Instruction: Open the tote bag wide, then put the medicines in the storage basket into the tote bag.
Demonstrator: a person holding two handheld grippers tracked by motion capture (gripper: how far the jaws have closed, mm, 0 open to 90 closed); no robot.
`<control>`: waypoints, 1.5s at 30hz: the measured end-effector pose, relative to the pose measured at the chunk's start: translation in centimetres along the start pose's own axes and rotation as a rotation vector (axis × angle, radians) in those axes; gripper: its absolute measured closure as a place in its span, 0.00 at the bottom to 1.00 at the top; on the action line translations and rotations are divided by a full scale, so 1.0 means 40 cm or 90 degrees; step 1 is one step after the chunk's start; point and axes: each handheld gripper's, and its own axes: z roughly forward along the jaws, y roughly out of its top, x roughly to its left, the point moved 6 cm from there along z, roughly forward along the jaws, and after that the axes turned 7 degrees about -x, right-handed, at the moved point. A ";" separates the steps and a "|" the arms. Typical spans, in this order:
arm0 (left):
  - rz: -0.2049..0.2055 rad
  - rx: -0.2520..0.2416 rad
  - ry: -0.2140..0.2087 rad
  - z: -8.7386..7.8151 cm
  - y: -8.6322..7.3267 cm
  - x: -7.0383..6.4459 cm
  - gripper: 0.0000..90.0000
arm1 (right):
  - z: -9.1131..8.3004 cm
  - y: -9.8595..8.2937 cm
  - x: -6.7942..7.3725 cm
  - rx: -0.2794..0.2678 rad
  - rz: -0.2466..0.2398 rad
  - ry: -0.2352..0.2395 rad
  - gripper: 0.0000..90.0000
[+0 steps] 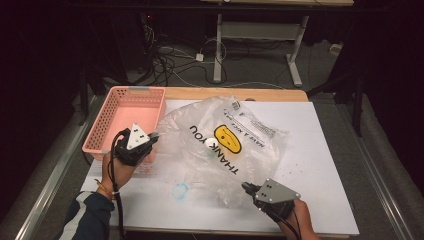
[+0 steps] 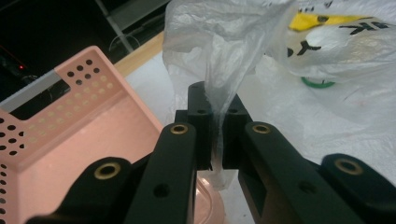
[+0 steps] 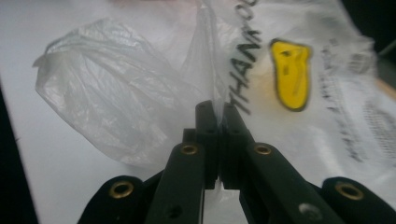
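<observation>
One white sheet (image 1: 310,150) covers the wooden table (image 1: 240,93) in a dark room.

- One clear plastic bag (image 1: 225,145), printed with one yellow smiley face (image 1: 228,138) and black lettering.
- One pink perforated basket (image 1: 127,117).
- Two hand-held grippers: the left gripper (image 1: 155,136) and the right gripper (image 1: 246,187), each with two black jaws pinched on the bag's film.
- One green ring (image 2: 317,84) under the bag.
- One white sheet (image 1: 320,150) covering one wooden bench (image 1: 235,93).

Clear plastic bag (image 1: 220,145), black THANK YOU lettering, yellow smiley; pink perforated basket (image 1: 125,120); white table cover (image 1: 320,150); green ring (image 2: 317,84).
</observation>
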 end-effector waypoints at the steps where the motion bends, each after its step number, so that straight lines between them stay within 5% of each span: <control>1: 0.002 -0.014 0.002 -0.005 0.006 0.004 0.94 | -0.014 0.009 -0.023 -0.015 0.008 -0.021 1.00; 10: 0.002 -0.046 -0.027 -0.024 0.017 -0.005 0.95 | -0.041 0.028 -0.085 -0.043 0.017 -0.064 1.00; 16: 0.006 -0.055 -0.085 -0.026 0.017 -0.026 0.95 | -0.050 0.033 -0.110 -0.052 0.019 -0.080 1.00; 30: 0.051 -0.079 -0.148 0.048 0.046 -0.112 0.96 | -0.026 0.059 -0.202 -0.094 0.036 -0.129 1.00; 35: 0.036 -0.092 -0.159 0.052 0.048 -0.117 0.96 | -0.030 0.063 -0.231 -0.103 0.041 -0.145 1.00; 41: 0.051 -0.068 -0.149 0.073 0.031 -0.130 0.96 | -0.033 0.064 -0.241 -0.108 0.046 -0.153 1.00; 45: 0.045 -0.035 -0.175 0.093 0.021 -0.156 0.96 | -0.038 0.064 -0.241 -0.113 0.045 -0.156 1.00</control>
